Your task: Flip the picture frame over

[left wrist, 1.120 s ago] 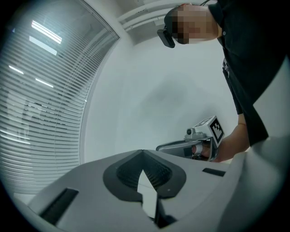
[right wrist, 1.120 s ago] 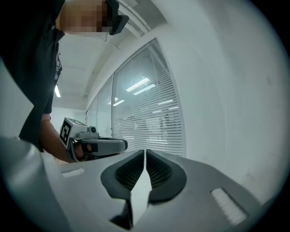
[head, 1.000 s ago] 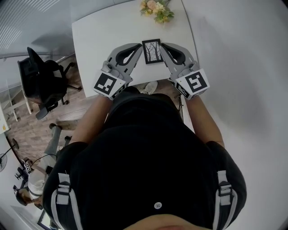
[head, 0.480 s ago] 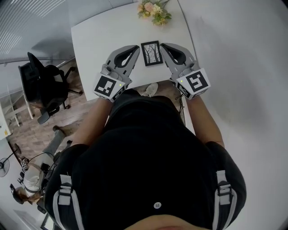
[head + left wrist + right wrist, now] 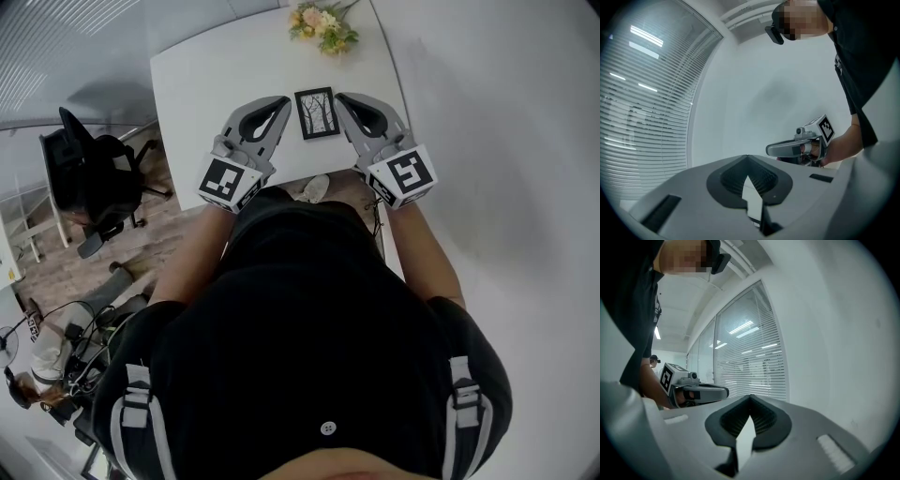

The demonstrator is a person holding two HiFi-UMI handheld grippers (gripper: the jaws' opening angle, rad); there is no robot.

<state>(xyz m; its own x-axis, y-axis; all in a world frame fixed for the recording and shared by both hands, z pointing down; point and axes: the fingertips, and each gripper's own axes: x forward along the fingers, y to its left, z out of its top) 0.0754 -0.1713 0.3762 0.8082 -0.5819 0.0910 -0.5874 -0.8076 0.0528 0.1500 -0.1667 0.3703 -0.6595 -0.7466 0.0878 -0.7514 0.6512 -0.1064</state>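
Note:
The picture frame, black-edged with a print of bare trees, lies face up on the white table in the head view. My left gripper rests just to its left and my right gripper just to its right, both shut and empty. A thin strip of table shows between each one and the frame. In the left gripper view the jaws meet at their tips, with the right gripper across from them. The right gripper view shows its jaws shut and the left gripper opposite. Neither gripper view shows the frame.
A bunch of flowers lies at the table's far edge behind the frame. A black office chair stands on the floor to the left. A white wall runs along the right side. Window blinds fill the background of the right gripper view.

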